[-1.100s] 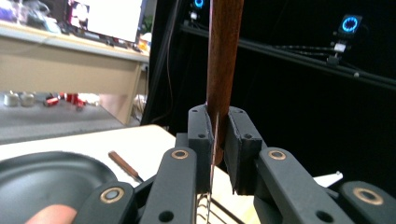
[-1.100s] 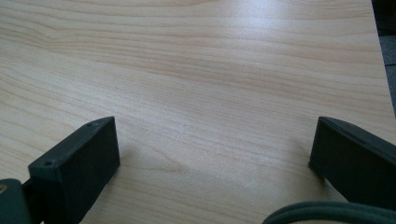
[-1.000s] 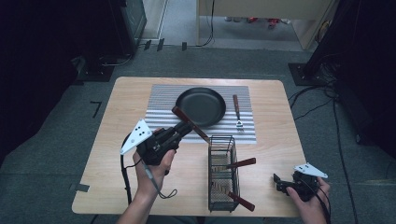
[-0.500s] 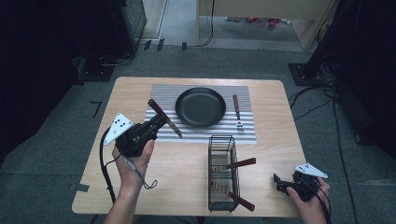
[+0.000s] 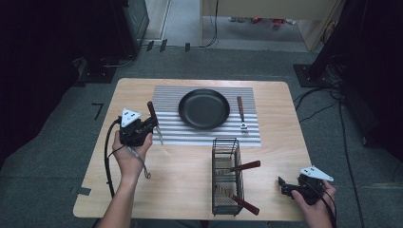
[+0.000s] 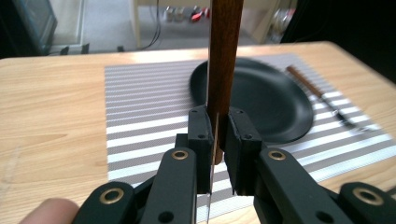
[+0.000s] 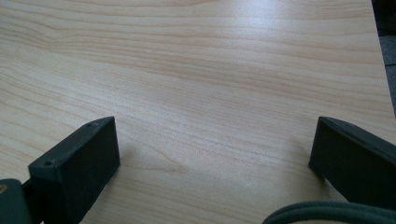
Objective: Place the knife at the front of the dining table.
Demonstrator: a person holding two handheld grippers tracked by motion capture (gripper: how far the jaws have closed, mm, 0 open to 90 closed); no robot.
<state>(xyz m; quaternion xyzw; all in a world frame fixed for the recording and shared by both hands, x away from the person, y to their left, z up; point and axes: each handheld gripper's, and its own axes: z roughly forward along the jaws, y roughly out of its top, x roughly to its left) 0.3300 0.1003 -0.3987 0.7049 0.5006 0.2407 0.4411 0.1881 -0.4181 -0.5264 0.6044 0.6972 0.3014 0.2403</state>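
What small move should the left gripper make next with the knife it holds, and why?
Probably lower the knife onto the striped mat left of the black plate. The left gripper is shut on it, above the mat's left edge. A fork already lies on the mat to the plate's right, so the bare left side looks like the matching spot.

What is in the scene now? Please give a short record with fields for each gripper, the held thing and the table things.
left gripper: shut on the knife, at the left edge of the striped mat
knife: wooden handle up, thin blade between the jaws
right gripper: open, holds nothing, low over bare table
plate: black, on the mat
fork: on the mat, right of the plate
wire basket: holds two wooden-handled utensils
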